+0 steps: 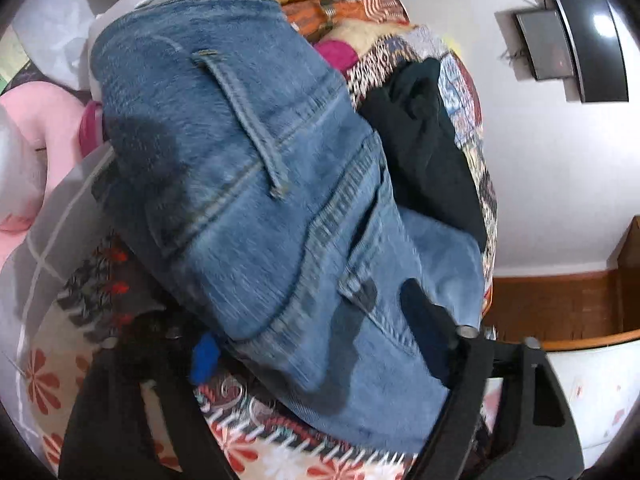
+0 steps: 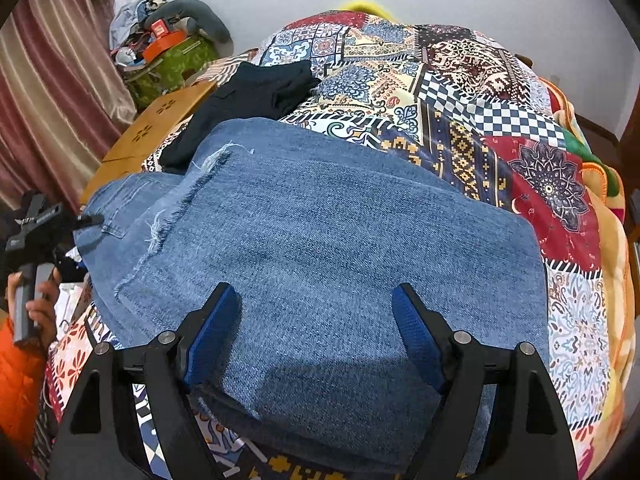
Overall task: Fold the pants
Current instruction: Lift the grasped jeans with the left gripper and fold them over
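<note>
Jeans lay folded on patterned bedspread, frayed leg ends doubled over toward waistband end. Long axis ran from right gripper away toward left gripper, seen small at far-left edge of right wrist view. Right jaws stood spread, one pad either side of near denim fold, straddling but not pinching. Left jaws parted too, hovering over back-pocket area; nothing clamped. Judged: right hand nearer to fold edge, left nearer to waist.

Dark garment lay beyond, just touching jeans. Left view blurred; left-side finger of that gripper mostly lost against dark cloth. Underside of fold and far hem hidden. Hand on left gripper's handle cut off by frame.
</note>
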